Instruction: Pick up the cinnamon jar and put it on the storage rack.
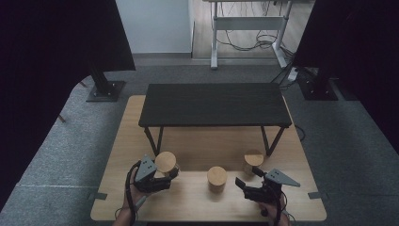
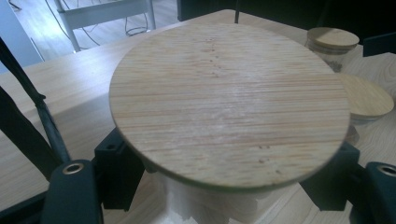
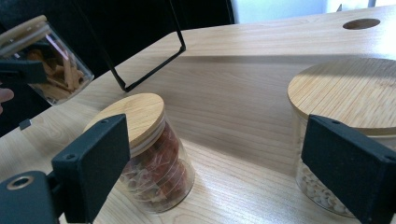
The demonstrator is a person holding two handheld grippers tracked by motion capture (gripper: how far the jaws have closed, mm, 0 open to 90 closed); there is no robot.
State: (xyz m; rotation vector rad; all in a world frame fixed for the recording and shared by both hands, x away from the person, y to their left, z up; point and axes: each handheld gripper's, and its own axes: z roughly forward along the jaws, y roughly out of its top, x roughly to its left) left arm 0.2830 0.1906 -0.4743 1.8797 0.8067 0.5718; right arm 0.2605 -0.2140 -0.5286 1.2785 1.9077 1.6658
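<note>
Three glass jars with round bamboo lids stand on the light wooden table (image 1: 188,200). My left gripper (image 1: 165,173) (image 2: 224,186) is shut on the left jar (image 1: 165,161) (image 2: 229,102), one black pad on each side below its lid. In the right gripper view this jar (image 3: 44,63) holds tan sticks. The middle jar (image 1: 217,176) (image 3: 149,140) holds reddish pieces. The right jar (image 1: 253,160) (image 3: 345,98) holds small white bits. My right gripper (image 1: 248,178) (image 3: 219,154) is open, close in front of the middle and right jars, touching neither.
A low black shelf on thin metal legs (image 1: 214,104) stands on the far half of the table, with open space under it. A round hole (image 3: 360,23) is cut in the tabletop. Grey carpet and a white desk frame (image 1: 249,28) lie beyond.
</note>
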